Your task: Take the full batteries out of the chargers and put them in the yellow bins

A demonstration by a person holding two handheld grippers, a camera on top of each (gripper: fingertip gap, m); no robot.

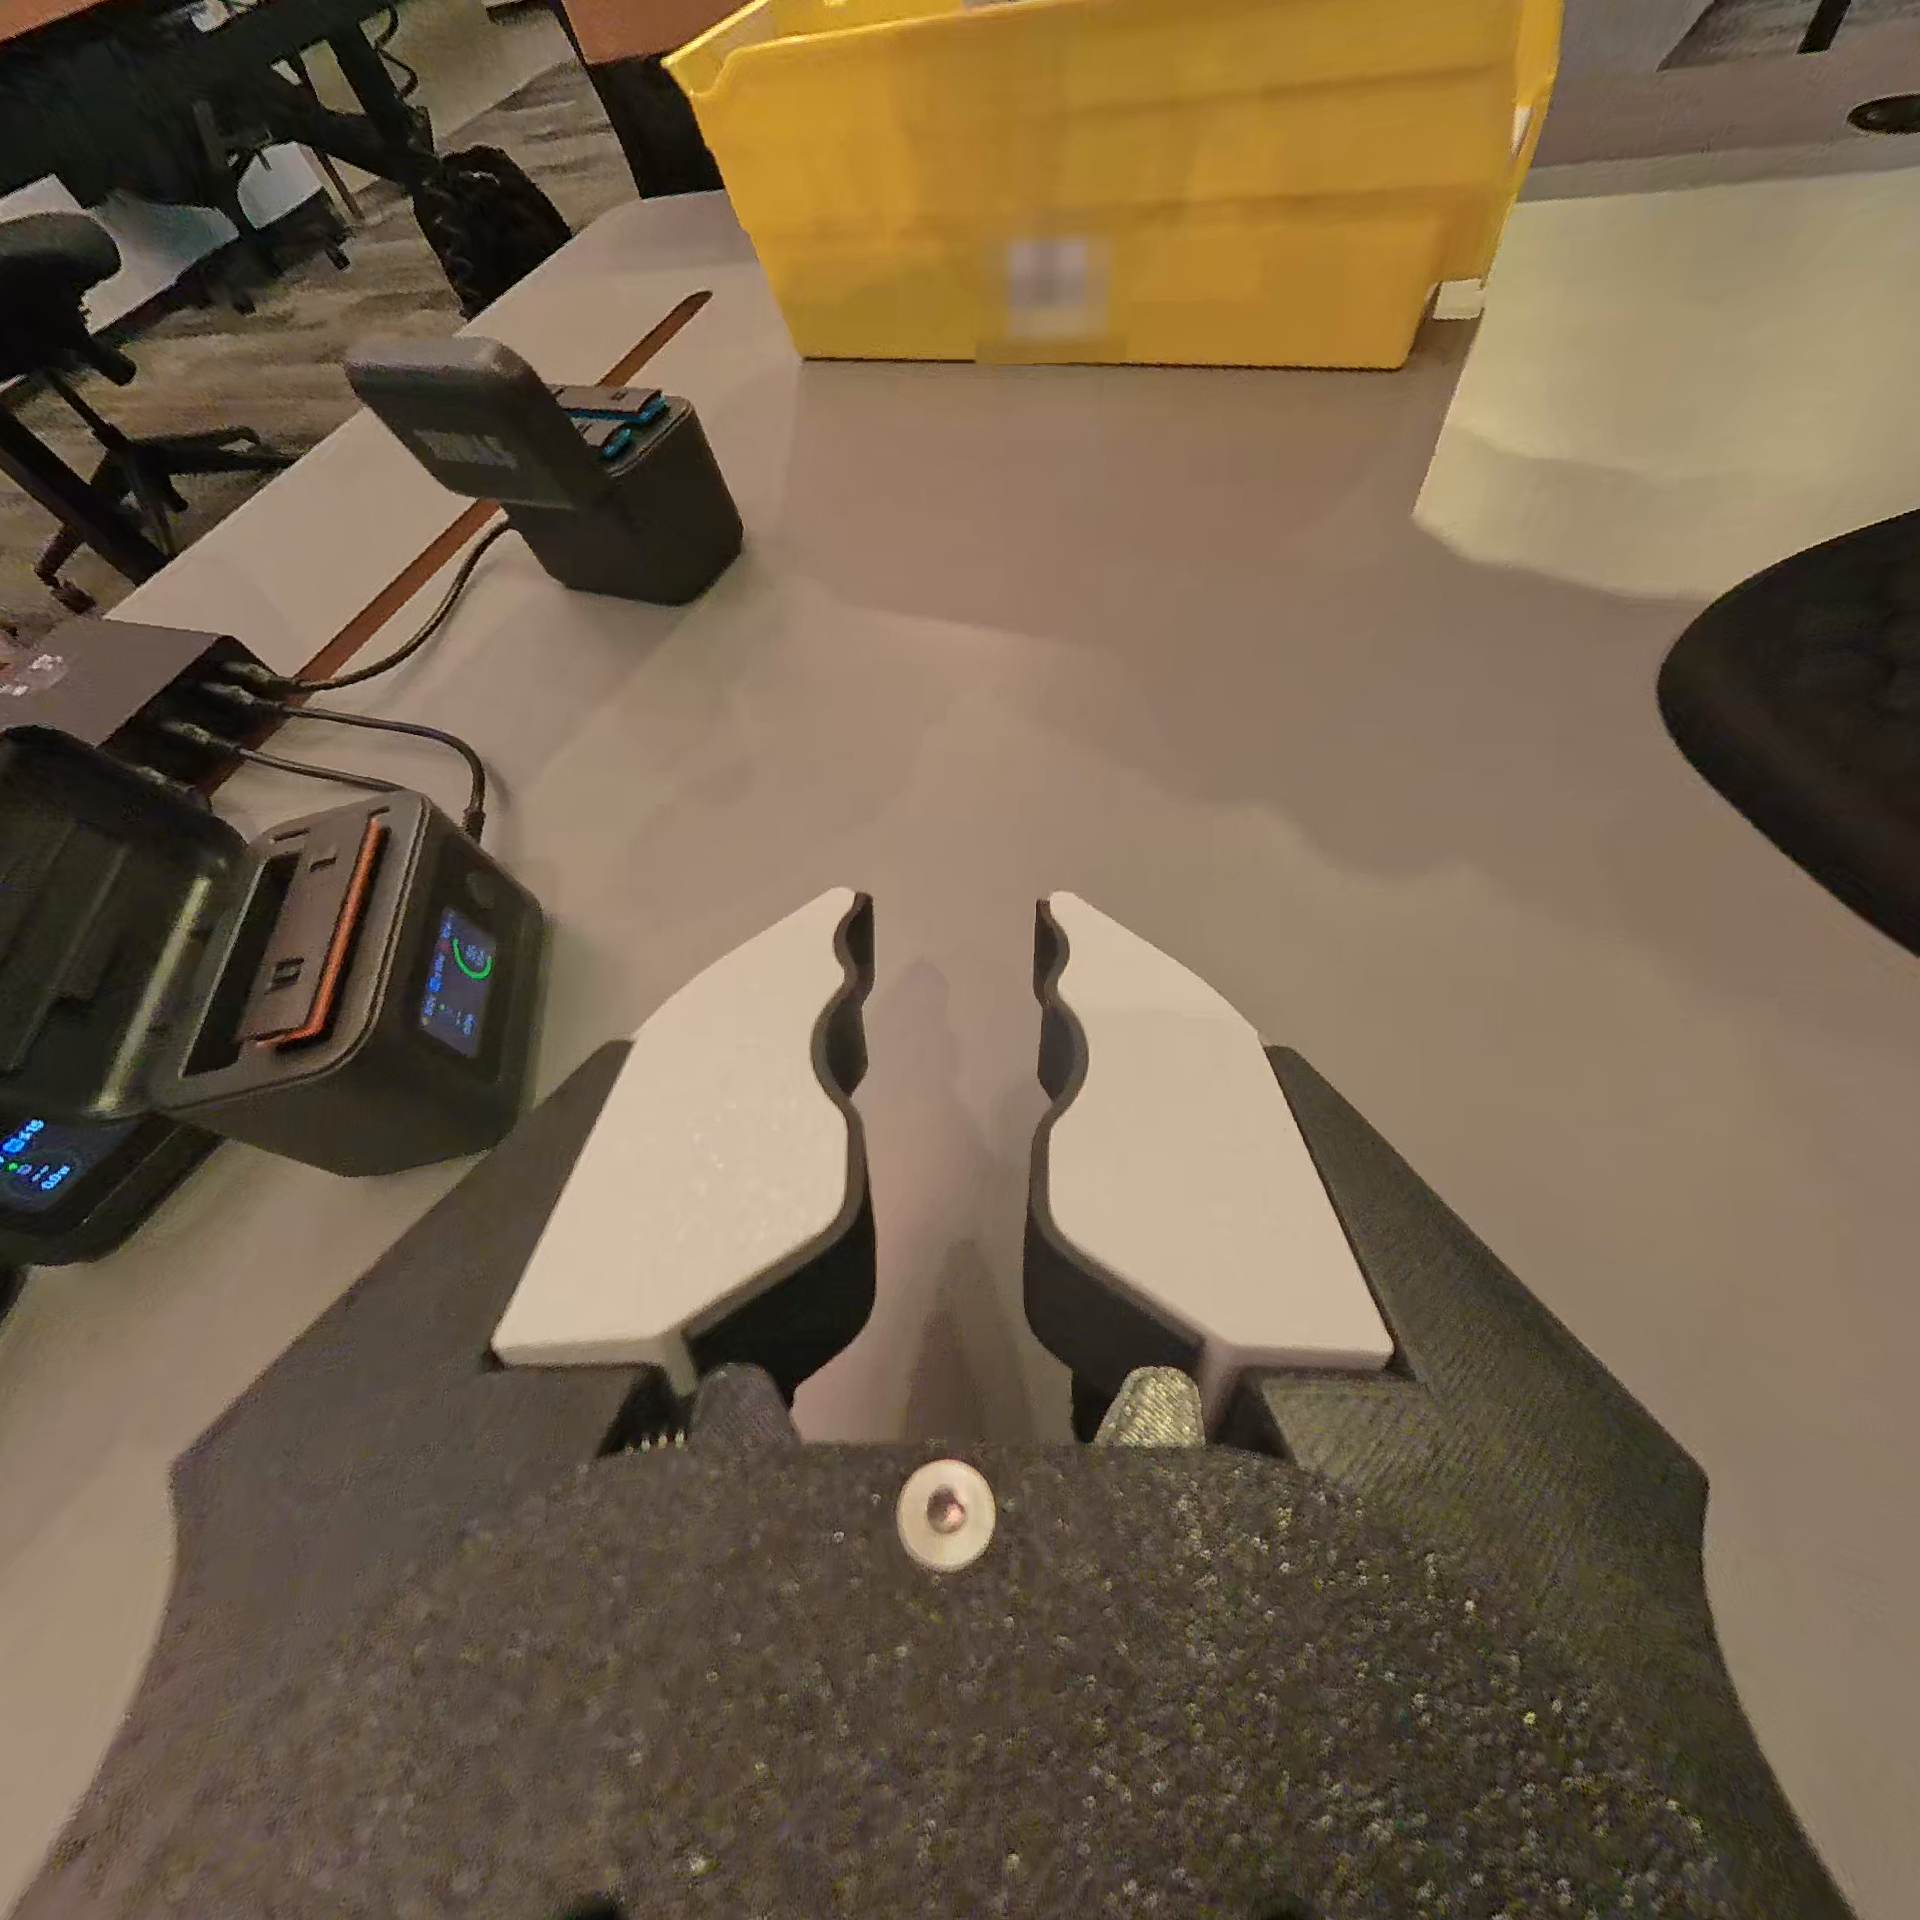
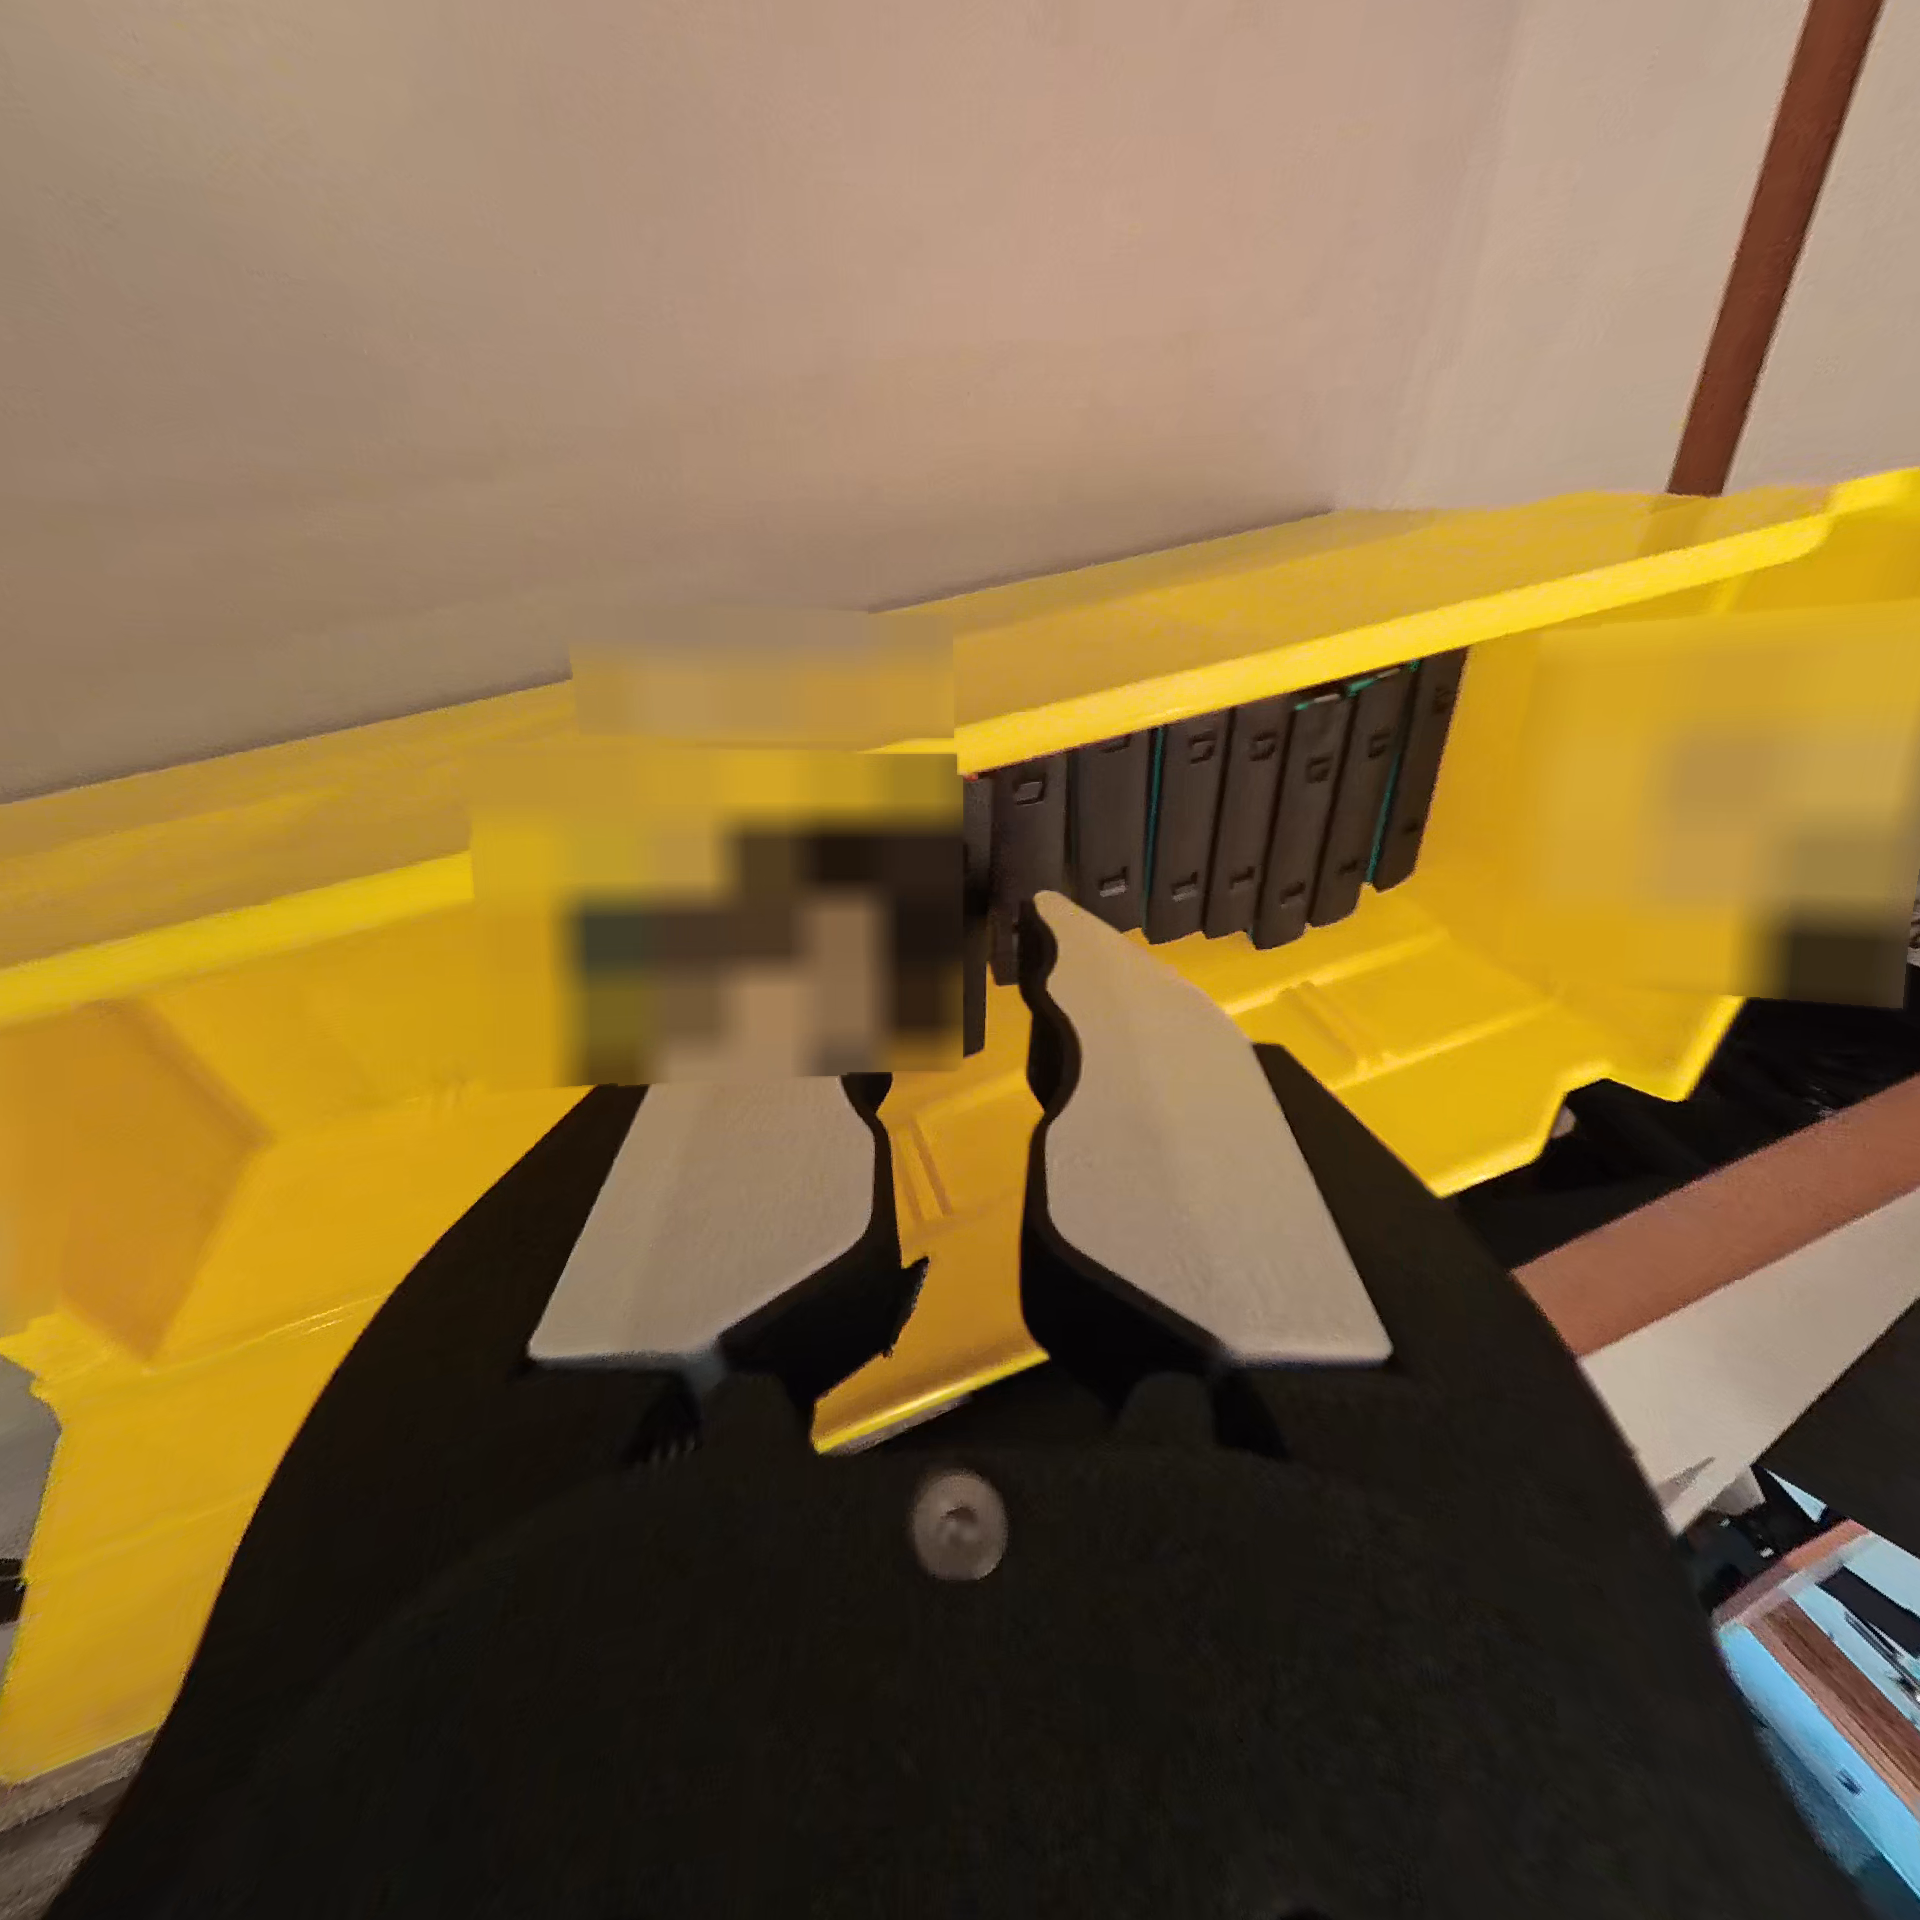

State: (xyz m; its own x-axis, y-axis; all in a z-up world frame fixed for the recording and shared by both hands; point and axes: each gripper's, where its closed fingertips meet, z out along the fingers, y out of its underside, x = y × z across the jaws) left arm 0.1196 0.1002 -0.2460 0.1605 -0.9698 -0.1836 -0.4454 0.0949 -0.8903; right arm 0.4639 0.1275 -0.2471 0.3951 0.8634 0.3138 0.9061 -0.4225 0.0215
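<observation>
Left wrist view
Left gripper (image 1: pixel 954 914): its white-faced fingers on a speckled black body are standing apart with nothing between them, hanging over bare table at lower centre.
Grey table top (image 1: pixel 1091 665): it is filling the middle of the frame.
Yellow plastic bin (image 1: pixel 1122 177): it is sitting on the table at upper centre, well apart from the gripper; a blurred patch is covering part of its front wall.
Near black box-shaped charger with a lit screen (image 1: pixel 364 997): it is sitting at left centre with its lid swung open; an orange-edged flat battery (image 1: pixel 343 935) is standing in one slot, and the slot beside it is looking empty.
Far black charger (image 1: pixel 634 488): it is sitting at upper left with its lid tilted up; blue-edged batteries (image 1: pixel 623 416) are showing in its top.
Second lit screen (image 1: pixel 42 1164): it is glowing at the left edge, partly cut off.
Black cables (image 1: pixel 395 727): they are running from the chargers to a flat black hub (image 1: pixel 114 665) at the left edge.
Black rounded chair part (image 1: pixel 1808 717): it is showing at the right edge.

Right wrist view
Right gripper (image 2: pixel 961 935): it is reaching into the bin; a mosaic patch is covering the left fingertip, so I cannot tell how the fingers are set or whether they are holding anything.
Right finger (image 2: pixel 1164 1122): its tip is pointing at the lower left end of the battery row.
Yellow bin interior (image 2: pixel 312 1091): it is filling the frame's middle band.
Row of black flat batteries (image 2: pixel 1247 821): they are standing side by side against the far wall, right of centre, some showing teal edges.
Pale wall (image 2: pixel 727 312): it is filling the upper frame.
</observation>
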